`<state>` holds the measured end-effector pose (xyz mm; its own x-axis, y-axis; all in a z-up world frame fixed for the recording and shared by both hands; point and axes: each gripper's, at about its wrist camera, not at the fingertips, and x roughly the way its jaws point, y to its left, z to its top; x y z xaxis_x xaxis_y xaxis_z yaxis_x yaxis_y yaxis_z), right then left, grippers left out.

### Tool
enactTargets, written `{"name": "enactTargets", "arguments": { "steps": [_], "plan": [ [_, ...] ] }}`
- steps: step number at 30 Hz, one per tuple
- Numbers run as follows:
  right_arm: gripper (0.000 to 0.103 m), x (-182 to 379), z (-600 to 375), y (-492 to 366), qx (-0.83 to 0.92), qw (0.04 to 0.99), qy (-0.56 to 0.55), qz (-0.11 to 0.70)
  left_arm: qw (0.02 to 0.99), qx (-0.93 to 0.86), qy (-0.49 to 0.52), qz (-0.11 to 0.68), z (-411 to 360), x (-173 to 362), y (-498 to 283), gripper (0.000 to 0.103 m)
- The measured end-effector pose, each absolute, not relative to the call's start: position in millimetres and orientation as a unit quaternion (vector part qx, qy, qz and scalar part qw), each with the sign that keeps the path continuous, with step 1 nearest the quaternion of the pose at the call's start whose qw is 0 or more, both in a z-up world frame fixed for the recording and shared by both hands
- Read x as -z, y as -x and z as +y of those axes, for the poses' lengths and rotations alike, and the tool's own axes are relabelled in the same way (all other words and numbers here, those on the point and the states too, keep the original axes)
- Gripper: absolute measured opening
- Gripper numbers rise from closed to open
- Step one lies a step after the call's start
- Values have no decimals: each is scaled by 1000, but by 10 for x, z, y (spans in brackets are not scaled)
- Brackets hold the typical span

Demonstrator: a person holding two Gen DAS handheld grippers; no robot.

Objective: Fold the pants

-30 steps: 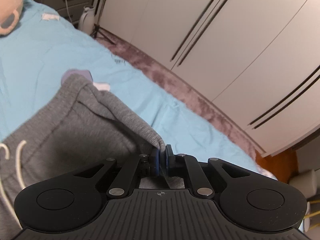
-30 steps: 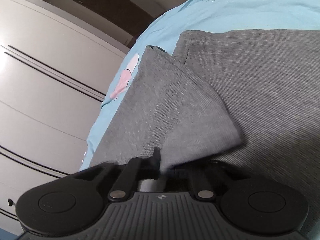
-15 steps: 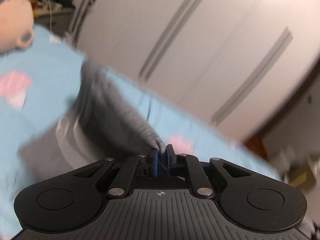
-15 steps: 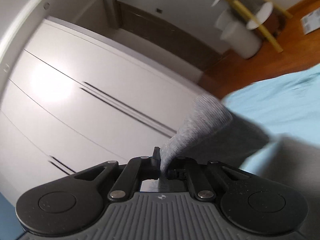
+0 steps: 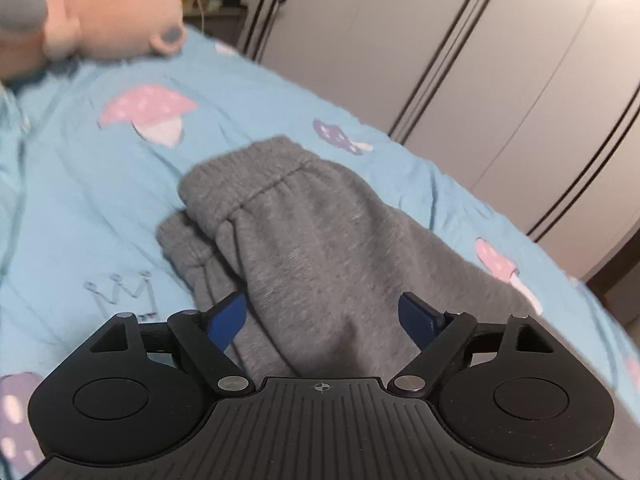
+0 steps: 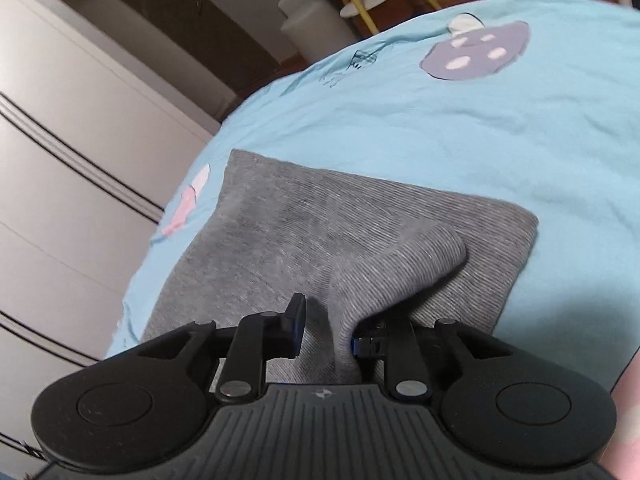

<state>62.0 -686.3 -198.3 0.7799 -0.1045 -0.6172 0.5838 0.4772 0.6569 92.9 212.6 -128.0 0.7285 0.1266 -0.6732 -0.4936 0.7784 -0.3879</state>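
Now my left hand-held gripper (image 5: 322,316) has just spread clear of the pants (image 5: 320,248); my right hand-held gripper (image 6: 326,326), jaws just parting, should slip off the fold gently near the bed (image 6: 440,128) edge.

Grey pants (image 5: 320,248); blue mushroom-print sheet (image 5: 100,184)

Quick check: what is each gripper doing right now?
Left gripper: open, jaws just opened, gray pants released between them.
Right gripper: open, jaws just opening, pants fold between them.

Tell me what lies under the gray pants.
The gray pants lie folded on a blue bedsheet printed with mushrooms. Their lower layer peeks out at the left edge. The sheet directly beneath is covered.
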Motion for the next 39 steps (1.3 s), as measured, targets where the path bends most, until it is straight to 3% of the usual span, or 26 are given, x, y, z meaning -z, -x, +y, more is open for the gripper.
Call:
{"name": "enactTargets", "arguments": {
  "steps": [4,10,11,15,16,19,20,27,33,39],
  "plan": [
    [23,1958,-6890,-525,201,823,-470,249,852,-177,345,352,2295,1523,-896,62],
    [40,1956,-6874,-562,188,831,-467,238,850,-166,351,356,2447,1611,-1007,45],
    [40,1947,-6870,-579,191,830,-466,240,849,-168,348,361,2438,1607,-1039,45],
    [38,1902,-6856,-635,202,829,-459,248,851,-175,330,368,2400,1556,-1115,21],
    [34,1892,-6853,-639,205,829,-457,248,859,-171,319,362,2371,1519,-1098,16],
    [10,1905,-6879,-646,210,828,-455,254,875,-161,297,348,2306,1443,-1110,16],
    [7,1917,-6900,-632,211,824,-460,253,876,-160,294,346,2293,1438,-1111,16],
    [11,1981,-6953,-652,202,815,-482,251,865,-182,280,375,2236,1505,-1222,14],
    [5,1669,-6868,-823,212,837,-423,274,880,-161,287,343,2272,1078,-1236,11],
    [5,869,-6959,-671,130,866,-461,142,902,-132,293,290,2294,790,-937,11]
  ]
}}
